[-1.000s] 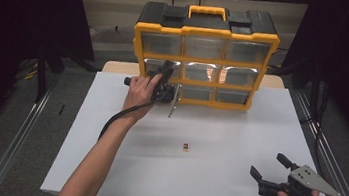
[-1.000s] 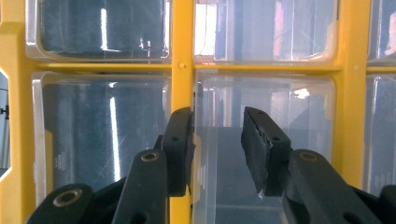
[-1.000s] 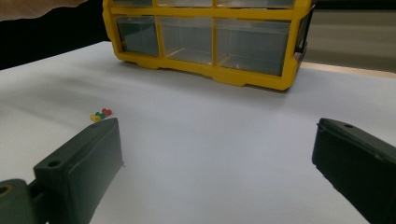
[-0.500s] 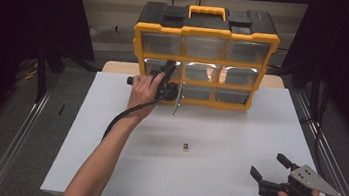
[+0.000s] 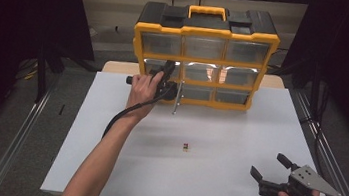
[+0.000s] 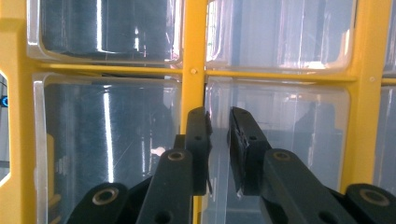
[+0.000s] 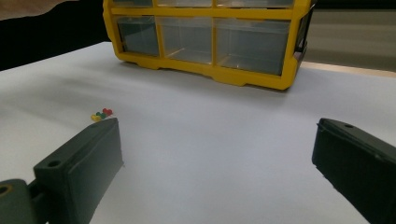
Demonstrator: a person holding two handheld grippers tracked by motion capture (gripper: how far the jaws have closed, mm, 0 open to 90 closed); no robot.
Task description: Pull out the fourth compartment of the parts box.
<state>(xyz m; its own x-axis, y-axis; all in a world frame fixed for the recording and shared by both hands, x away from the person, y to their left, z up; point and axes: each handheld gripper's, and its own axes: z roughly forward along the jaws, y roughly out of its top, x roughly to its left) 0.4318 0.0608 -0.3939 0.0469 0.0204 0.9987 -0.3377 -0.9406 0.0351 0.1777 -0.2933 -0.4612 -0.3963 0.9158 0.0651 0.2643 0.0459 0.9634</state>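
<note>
We open on the white desk [image 5: 107,140], and at its far edge stands the yellow organizer [image 5: 204,56], upright with its clear drawer fronts facing us, which is why we work it head-on. The left gripper [image 5: 167,77] is up at the middle row, left side, and its jaws have just been closing: in the left gripper view the left gripper [image 6: 219,140] stands almost together on the thin clear edge of a drawer [image 6: 280,140], just right of the yellow divider [image 6: 194,88]; we judge it a pinch on that edge to draw the drawer out, though whether the pads truly press we cannot tell. Over on the near right, the right gripper [image 5: 269,169] waits low over the desk, its jaws wide apart with nothing between them, parked clear of the work. Its own view shows the right gripper [image 7: 219,154] aimed across bare desk at the bottom row. Smallest of all, three little pins [image 5: 185,146], yellow, green and red, lie touching one another mid-desk, well apart from both grippers. A slim metal rod [image 5: 178,97] leans at the organizer's front just right of the left hand, and we reckon it could snag as a drawer slides out.
</note>
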